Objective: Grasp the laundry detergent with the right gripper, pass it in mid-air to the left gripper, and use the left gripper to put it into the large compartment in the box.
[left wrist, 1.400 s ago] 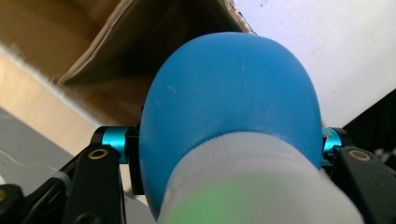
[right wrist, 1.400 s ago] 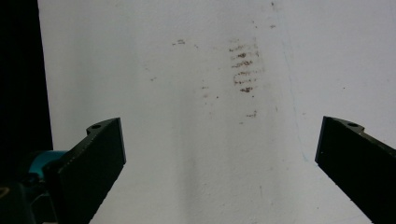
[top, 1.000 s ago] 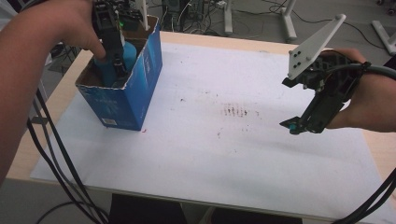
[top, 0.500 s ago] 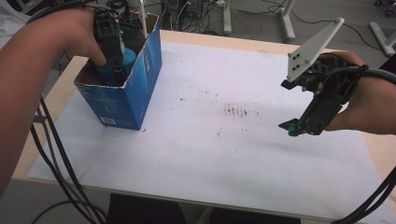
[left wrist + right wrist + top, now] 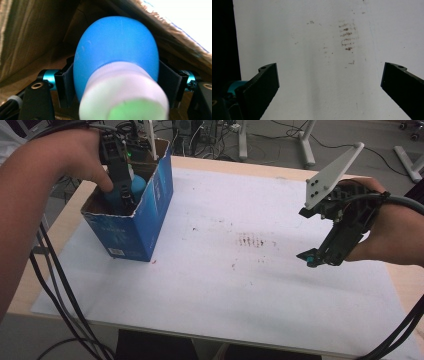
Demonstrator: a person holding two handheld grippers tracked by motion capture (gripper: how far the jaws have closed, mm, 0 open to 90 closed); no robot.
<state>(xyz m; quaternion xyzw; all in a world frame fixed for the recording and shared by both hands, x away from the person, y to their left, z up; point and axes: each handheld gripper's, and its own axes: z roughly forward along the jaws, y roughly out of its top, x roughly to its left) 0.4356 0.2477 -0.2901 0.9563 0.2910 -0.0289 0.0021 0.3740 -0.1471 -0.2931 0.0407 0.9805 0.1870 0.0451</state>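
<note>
A blue cardboard box (image 5: 132, 227) stands open-topped at the table's left. My left gripper (image 5: 122, 200) reaches down into it. Between its jaws sits a blue bottle (image 5: 117, 50) with a white cap (image 5: 122, 95), cap towards the camera. The jaws have just been opening, and the pads (image 5: 65, 85) still lie against the bottle's sides. In the high view the bottle (image 5: 136, 185) shows just above the box rim. My right gripper (image 5: 312, 259) hovers over the white sheet at the right, open, with nothing between its jaws (image 5: 329, 85).
A white paper sheet (image 5: 225, 285) covers the wooden table, with dark smudge marks (image 5: 250, 241) near its middle. Cables (image 5: 55, 290) hang off the table's left front corner. Chair and stand legs stand on the floor beyond the far edge.
</note>
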